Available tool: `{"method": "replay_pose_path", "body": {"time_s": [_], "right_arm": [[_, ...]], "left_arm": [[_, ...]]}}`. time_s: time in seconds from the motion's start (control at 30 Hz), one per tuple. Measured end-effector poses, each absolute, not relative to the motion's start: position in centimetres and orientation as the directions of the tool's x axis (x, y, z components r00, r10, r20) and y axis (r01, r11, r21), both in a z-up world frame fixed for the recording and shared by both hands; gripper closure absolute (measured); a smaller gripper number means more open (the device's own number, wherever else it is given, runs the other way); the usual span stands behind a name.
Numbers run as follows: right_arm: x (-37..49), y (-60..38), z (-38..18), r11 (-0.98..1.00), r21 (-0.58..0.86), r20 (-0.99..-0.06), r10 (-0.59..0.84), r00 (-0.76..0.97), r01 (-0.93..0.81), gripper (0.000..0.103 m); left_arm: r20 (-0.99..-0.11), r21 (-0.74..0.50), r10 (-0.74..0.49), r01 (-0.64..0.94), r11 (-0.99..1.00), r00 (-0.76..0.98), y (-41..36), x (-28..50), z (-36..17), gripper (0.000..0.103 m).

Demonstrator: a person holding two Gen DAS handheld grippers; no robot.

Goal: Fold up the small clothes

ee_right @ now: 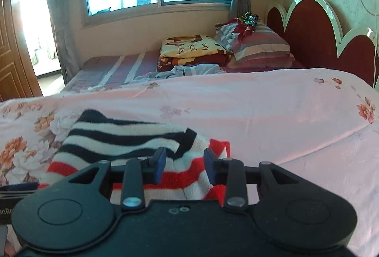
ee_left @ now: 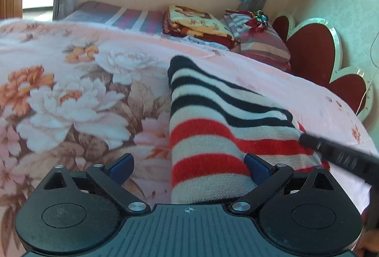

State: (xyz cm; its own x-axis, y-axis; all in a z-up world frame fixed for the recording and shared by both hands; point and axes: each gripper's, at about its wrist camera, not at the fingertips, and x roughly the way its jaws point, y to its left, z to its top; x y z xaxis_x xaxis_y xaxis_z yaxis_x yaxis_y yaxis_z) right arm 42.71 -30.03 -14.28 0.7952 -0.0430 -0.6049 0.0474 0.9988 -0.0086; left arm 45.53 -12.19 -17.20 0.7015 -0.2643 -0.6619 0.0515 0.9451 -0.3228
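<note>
**Near the bed's front edge: both grippers open over a half-folded striped knit**

On the floral bedspread point(ee_left: 71, 91), close to its near edge, we are looking at the striped garment point(ee_left: 213, 129) lying flat, with both grippers hovering right at it.

We are seeing the left gripper point(ee_left: 188, 168) with jaws spread wide, the knit's near end sitting between them, pads not pressing. We are reading the right gripper point(ee_right: 184, 163) as partly open too, its blue pads standing apart above the fabric, nothing pinched.

Risks we are flagging:
- Folded layers are sitting loose; a grab catching only the top layer would be peeling the fold open.
- Fuzzy knit on a soft bedspread: a deep pinch could be taking the cover along with it.
- Grippers are working very close together; the right one's finger is already crossing the left view, so a clash looks possible.

Garment look: black-and-white stripes at the far end, red-and-white nearer us, soft thick knit, one flap turned over.
</note>
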Motion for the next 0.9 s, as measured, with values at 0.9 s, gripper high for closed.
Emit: {"method": "replay_pose_path", "body": {"time_s": [0.9], "right_arm": [[33.3,-30.9,-16.0,0.999,0.007,-0.623,-0.034,0.782,0.05,0.061]], "left_arm": [[-0.697,-0.303,-0.318,0.138,0.943,0.643,-12.2,39.4,-18.3,0.004]]}}
